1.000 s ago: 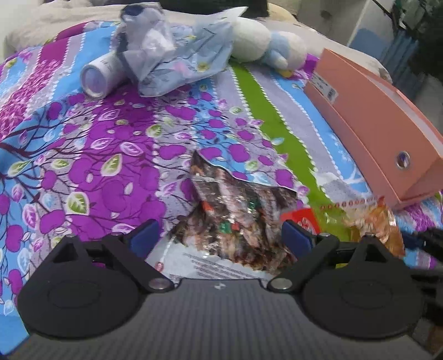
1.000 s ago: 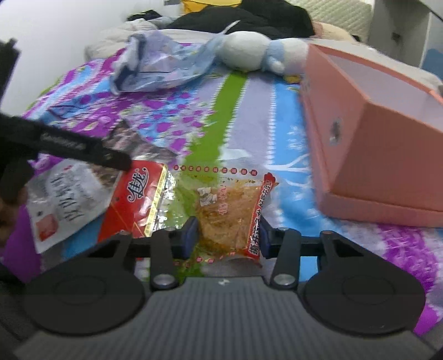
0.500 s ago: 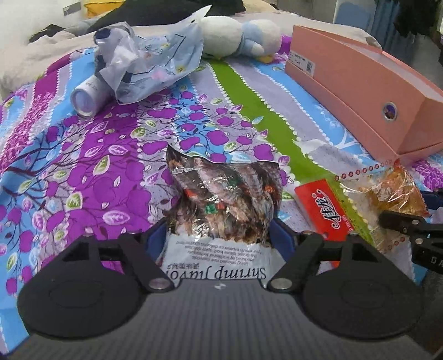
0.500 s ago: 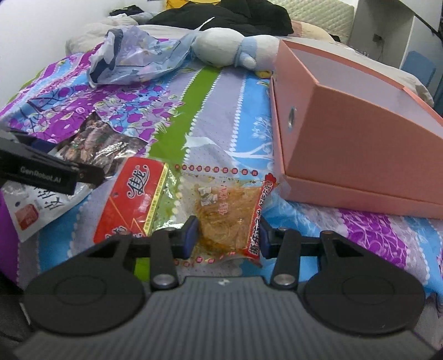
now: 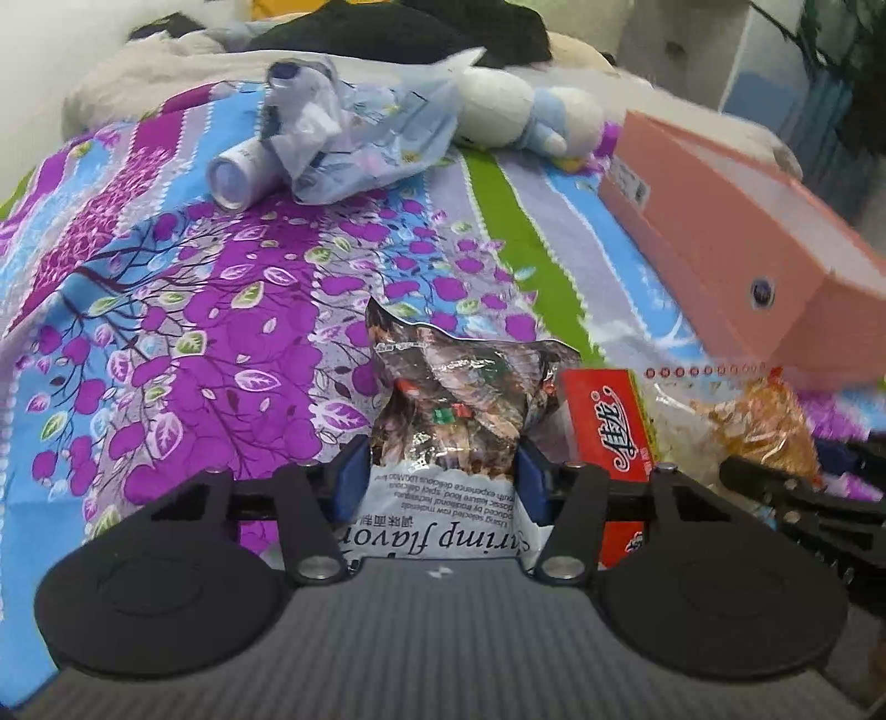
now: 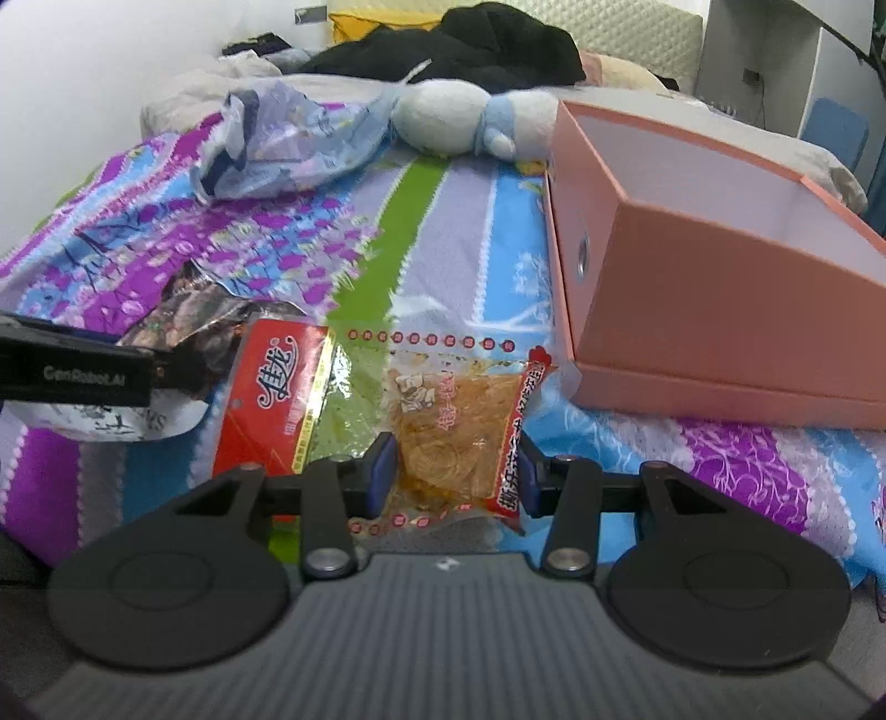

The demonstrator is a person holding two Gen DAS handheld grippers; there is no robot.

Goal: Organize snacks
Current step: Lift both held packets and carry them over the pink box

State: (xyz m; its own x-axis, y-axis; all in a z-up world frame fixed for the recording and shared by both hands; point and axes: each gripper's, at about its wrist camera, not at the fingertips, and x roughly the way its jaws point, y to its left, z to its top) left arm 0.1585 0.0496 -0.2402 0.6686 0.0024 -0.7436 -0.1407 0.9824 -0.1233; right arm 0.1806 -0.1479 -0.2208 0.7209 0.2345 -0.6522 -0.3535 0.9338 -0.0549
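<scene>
A silver shrimp-flavour snack bag (image 5: 454, 399) stands between the blue pads of my left gripper (image 5: 443, 476). The jaws are closing and the pads press its crumpled sides. To its right lie a red packet (image 5: 609, 421) and an orange snack packet (image 5: 764, 421). My right gripper (image 6: 457, 471) is shut on the near end of that orange packet (image 6: 459, 410), which rests on the bedspread. The red packet (image 6: 277, 399) lies just left of it, and the shrimp bag (image 6: 188, 310) shows further left behind the left gripper's black finger (image 6: 77, 376). An open pink box (image 6: 720, 310) sits to the right.
A floral bedspread (image 5: 194, 332) covers the bed. At the far end lie a crumpled plastic bag (image 5: 354, 149) with a white tube (image 5: 238, 171), a plush toy (image 5: 526, 116) and dark clothing (image 6: 470, 44). The pink box (image 5: 731, 232) takes up the right side.
The left jaws have narrowed from wide apart to pressing the shrimp bag's sides, and the left hand has shifted. The right gripper keeps its hold on the orange packet, barely moving.
</scene>
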